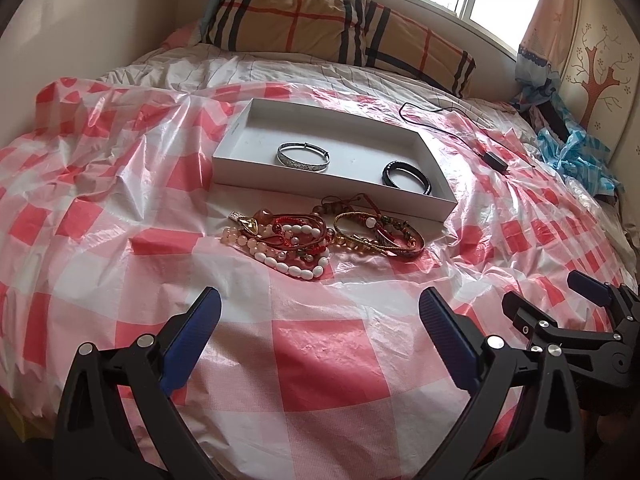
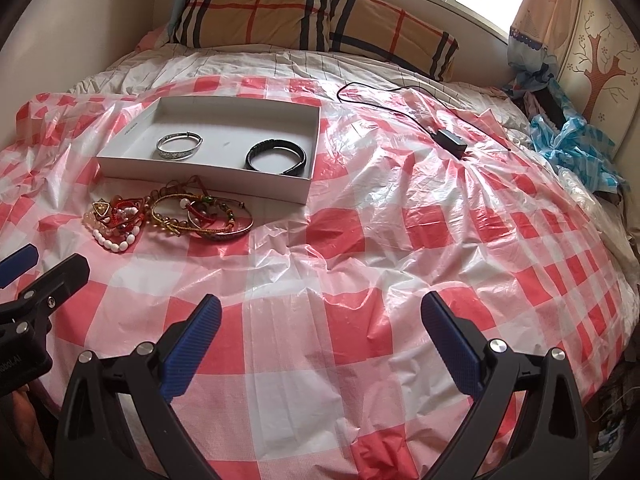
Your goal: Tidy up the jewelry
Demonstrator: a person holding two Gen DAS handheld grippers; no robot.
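Both tongs released, empty: left tongs (image 1: 320, 312), right tongs (image 2: 321, 314). Bracelet pile (image 1: 320, 236) ahead of left tongs: light, tangled, slippery beads; pinch stiff bangle (image 1: 400, 246) rim, likely easiest.

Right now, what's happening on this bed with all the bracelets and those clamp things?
Someone is sorting jewelry with two handheld grippers. The left gripper and right gripper both hover open and empty over the red-and-white checked plastic sheet. A shallow white cardboard box already holds an engraved silver bangle and a black braided bracelet. A tangled pile of beaded and corded bracelets lies in front of the box, not yet sorted.
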